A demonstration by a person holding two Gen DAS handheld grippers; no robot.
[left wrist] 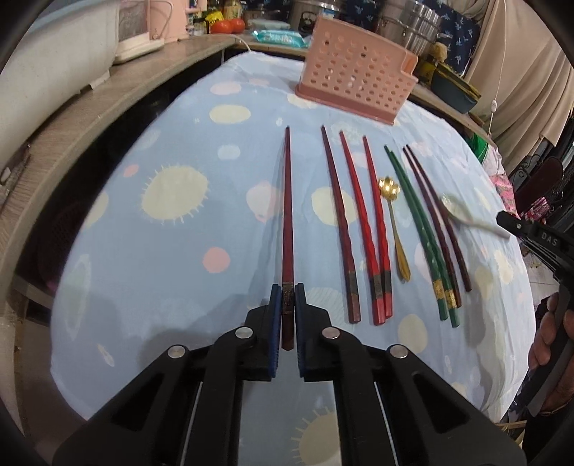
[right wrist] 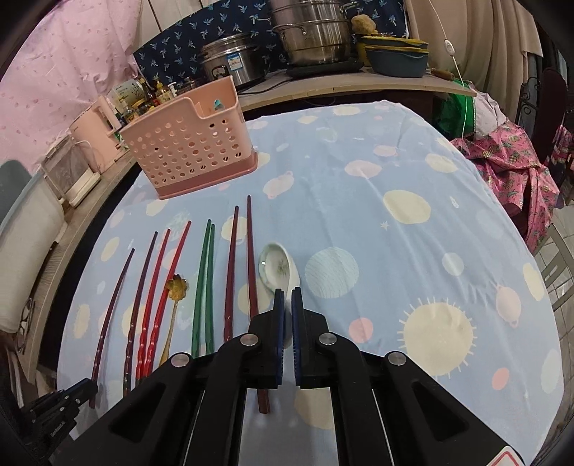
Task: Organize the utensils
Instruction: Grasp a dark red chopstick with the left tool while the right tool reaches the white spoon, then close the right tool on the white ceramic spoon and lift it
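Observation:
My left gripper (left wrist: pixel 287 292) is shut on the butt end of a dark red chopstick (left wrist: pixel 287 215), which points away toward the pink perforated utensil basket (left wrist: pixel 353 75). To its right lie another dark red chopstick (left wrist: pixel 339 222), two bright red ones (left wrist: pixel 366 229), a gold spoon (left wrist: pixel 394 229), two green chopsticks (left wrist: pixel 419 229) and two maroon ones (left wrist: pixel 437 218). My right gripper (right wrist: pixel 287 295) is shut on the handle of a white ceramic spoon (right wrist: pixel 278 267), just right of the maroon chopsticks (right wrist: pixel 251 261). The basket (right wrist: pixel 190 147) stands at the far left in the right wrist view.
The table is covered by a light blue cloth with suns and planets (right wrist: pixel 394 215). A wooden shelf (left wrist: pixel 89 107) with appliances runs along the left. Steel pots (right wrist: pixel 312 32) and dishes stand on the counter behind. Pink fabric (right wrist: pixel 509 161) hangs at the right edge.

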